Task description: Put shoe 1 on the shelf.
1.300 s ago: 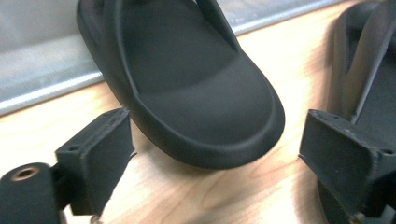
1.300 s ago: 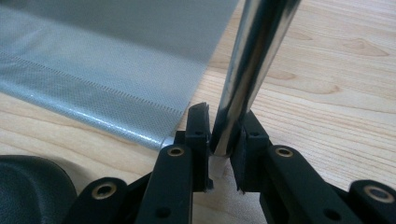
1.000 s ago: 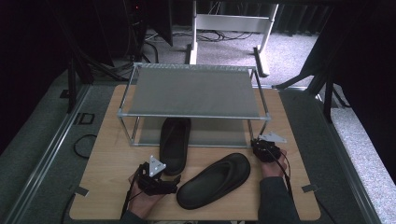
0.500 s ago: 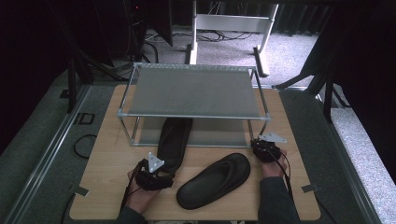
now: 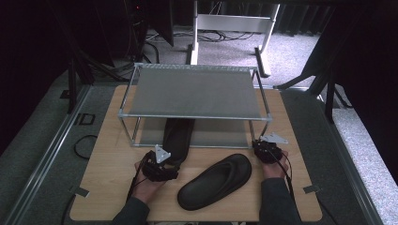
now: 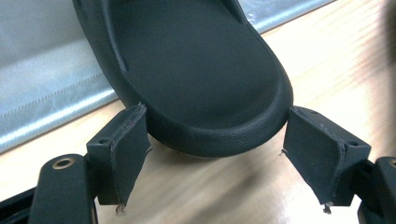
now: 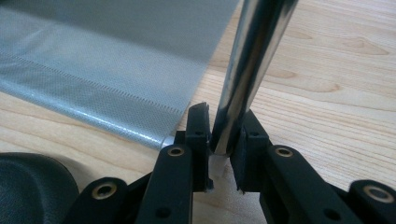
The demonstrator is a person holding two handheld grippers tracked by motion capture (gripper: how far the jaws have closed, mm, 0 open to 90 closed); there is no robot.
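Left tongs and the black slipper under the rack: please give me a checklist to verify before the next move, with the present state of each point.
1. Left tongs open wide enough for the slipper's heel: ok, a jaw stands at each side of it.
2. Heel of the slipper under the rack between the jaws: ok, but not yet clamped.
3. Right tongs steadying the rack: ok, shut on the rack leg.
4. Slipper's front end on the lower shelf: ok; how deep, cannot tell.
5. Second slipper out of the way: ok, it lies apart on the table.
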